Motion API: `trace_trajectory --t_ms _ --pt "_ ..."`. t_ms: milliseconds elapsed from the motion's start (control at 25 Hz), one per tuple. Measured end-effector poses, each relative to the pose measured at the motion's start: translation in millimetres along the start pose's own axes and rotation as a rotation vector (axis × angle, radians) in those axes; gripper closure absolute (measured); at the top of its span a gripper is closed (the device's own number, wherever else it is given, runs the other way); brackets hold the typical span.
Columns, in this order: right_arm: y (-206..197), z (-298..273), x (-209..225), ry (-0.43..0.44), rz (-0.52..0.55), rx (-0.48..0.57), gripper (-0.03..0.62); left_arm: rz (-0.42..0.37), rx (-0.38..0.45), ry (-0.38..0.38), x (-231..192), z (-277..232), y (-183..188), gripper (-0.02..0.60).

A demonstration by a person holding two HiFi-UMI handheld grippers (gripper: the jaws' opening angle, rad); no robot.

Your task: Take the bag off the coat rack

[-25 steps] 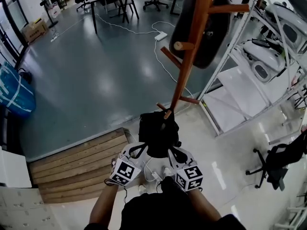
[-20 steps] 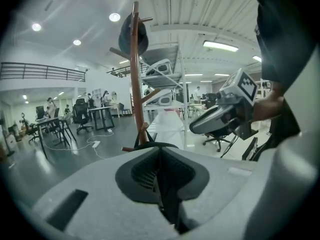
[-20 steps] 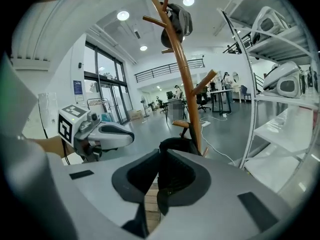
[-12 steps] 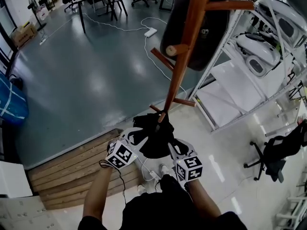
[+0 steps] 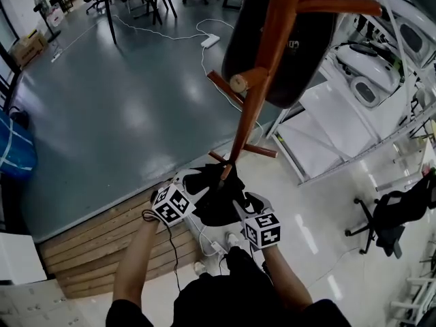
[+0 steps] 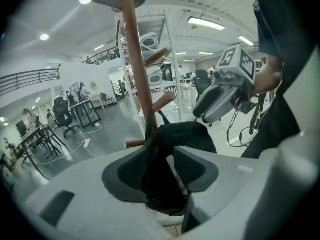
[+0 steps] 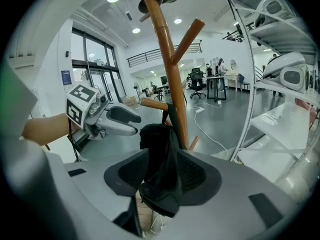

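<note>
A small black bag (image 5: 215, 197) hangs by its strap from a low peg (image 7: 152, 104) of the wooden coat rack (image 5: 262, 80). My left gripper (image 5: 193, 181) is at the bag's left side, and its jaws are opening. In the left gripper view the bag's fabric (image 6: 172, 149) hangs loose between the parted pads (image 6: 130, 170). My right gripper (image 5: 246, 203) is at the bag's right side, also opening, with the bag (image 7: 160, 156) sagging in the gap between its jaws. A larger black bag (image 5: 289, 43) hangs higher on the rack.
Metal shelving (image 5: 381, 80) with white devices stands to the right. A wooden platform (image 5: 102, 244) lies at my left, beside a power strip (image 5: 210, 41) with its cable on the grey floor. An office chair (image 5: 390, 218) is at the right and a blue bag (image 5: 12, 148) at the far left.
Both grippers were shut on the bag a second ago; their jaws have since spread apart. The left gripper has shifted slightly up and left, and the bag still hangs on its peg.
</note>
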State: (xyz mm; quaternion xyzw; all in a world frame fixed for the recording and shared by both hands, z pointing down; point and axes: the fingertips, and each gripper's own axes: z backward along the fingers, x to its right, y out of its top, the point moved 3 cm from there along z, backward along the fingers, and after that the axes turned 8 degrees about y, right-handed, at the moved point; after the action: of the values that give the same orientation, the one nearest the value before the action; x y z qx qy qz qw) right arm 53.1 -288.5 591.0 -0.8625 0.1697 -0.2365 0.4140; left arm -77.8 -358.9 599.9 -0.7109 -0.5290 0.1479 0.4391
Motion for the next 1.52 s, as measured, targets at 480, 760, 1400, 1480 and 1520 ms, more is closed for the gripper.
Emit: trace_trajectory --t_ms 480,760,1400,1480,1520 --pt "-20 -31 23 -0.024 -0.020 -0.075 0.428 -0.073 -0.136 0.024 -20 -47 -27 0.388" --pt "-29 -40 28 -0.028 -0.027 -0.094 0.428 -0.093 -0.174 0.069 -22 -60 -32 0.390" --pt "-29 -38 26 -0.033 -0.020 -0.089 0.520 -0.096 -0.203 0.075 -14 -57 -33 0.480" --pt "-29 -37 25 -0.030 -0.017 -0.091 0.522 -0.097 -0.203 0.087 -11 -53 -33 0.488" --pt "-28 -36 25 -0.029 -0.015 -0.091 0.523 -0.093 -0.201 0.090 -10 -51 -33 0.489"
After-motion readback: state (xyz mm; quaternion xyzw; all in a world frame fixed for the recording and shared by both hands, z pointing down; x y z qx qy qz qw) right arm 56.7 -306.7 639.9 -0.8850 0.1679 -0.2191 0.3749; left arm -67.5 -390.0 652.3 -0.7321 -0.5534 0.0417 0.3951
